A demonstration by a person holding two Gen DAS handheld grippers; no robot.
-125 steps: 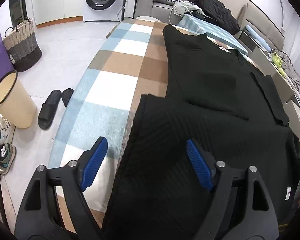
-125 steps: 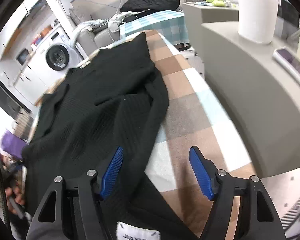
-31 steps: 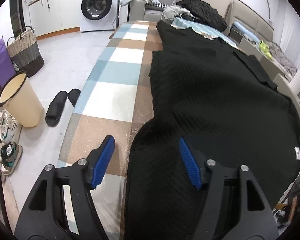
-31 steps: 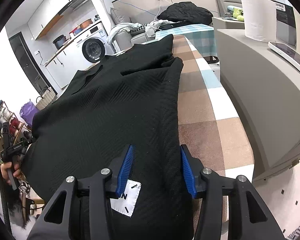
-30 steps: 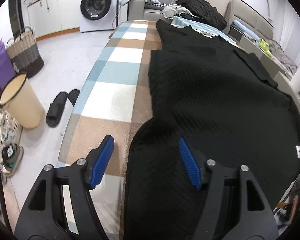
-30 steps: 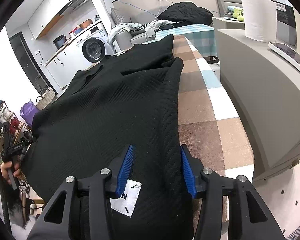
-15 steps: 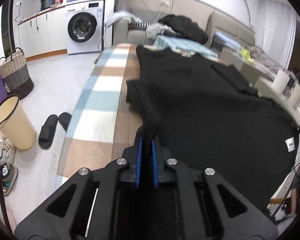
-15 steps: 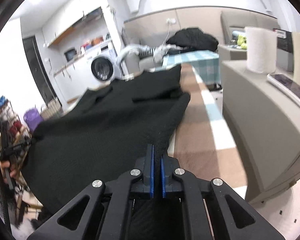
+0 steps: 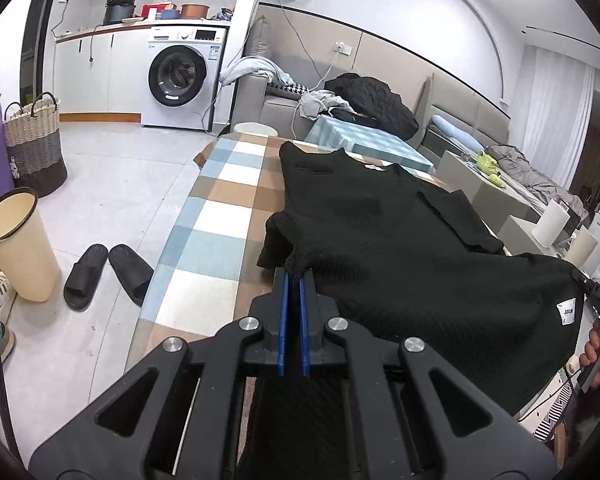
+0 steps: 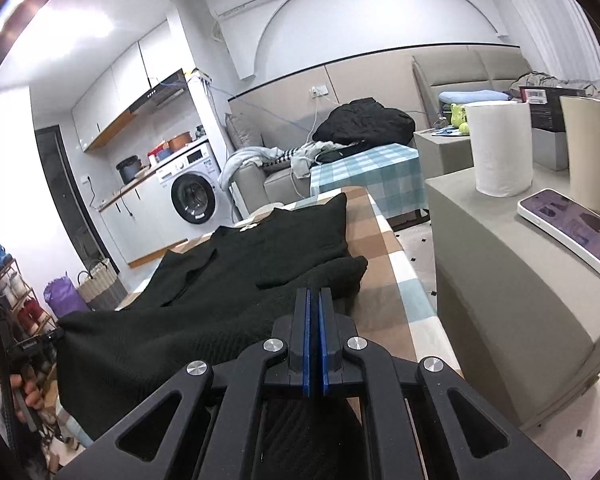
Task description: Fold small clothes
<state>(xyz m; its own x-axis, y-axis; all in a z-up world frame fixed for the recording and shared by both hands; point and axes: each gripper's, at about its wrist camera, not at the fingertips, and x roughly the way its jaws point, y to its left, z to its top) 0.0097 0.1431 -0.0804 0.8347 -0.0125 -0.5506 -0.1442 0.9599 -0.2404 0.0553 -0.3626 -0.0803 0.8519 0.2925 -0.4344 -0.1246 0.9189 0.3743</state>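
Two tongs, one in each of a person's hands, are clamped on the near hem of a black knitted garment (image 9: pixel 400 240) and hold that edge raised above a table (image 9: pixel 220 216) covered in a blue, brown and white checked cloth.

Seen from the left wrist, the left tongs (image 9: pixel 293 280) point forward and slightly downward along the table. Their blue pads are pressed almost together, with a bunched corner of the dark knit pinched at the tips. From there the fabric stretches to the right toward the other hand (image 9: pixel 598 350), which shows at the frame's right edge. A white label (image 9: pixel 567 312) sits near that far corner.

Seen from the right wrist, the right tongs (image 10: pixel 313 300) are angled the same way, jaws nearly touching and gripping the opposite corner of the hem. The cloth runs left to the left hand (image 10: pixel 22 396), dimly visible at the frame's edge.

Beyond both tongs the rest of the garment lies flat along the table, neckline at the far end. A folded ridge of fabric sits just ahead of each grip.
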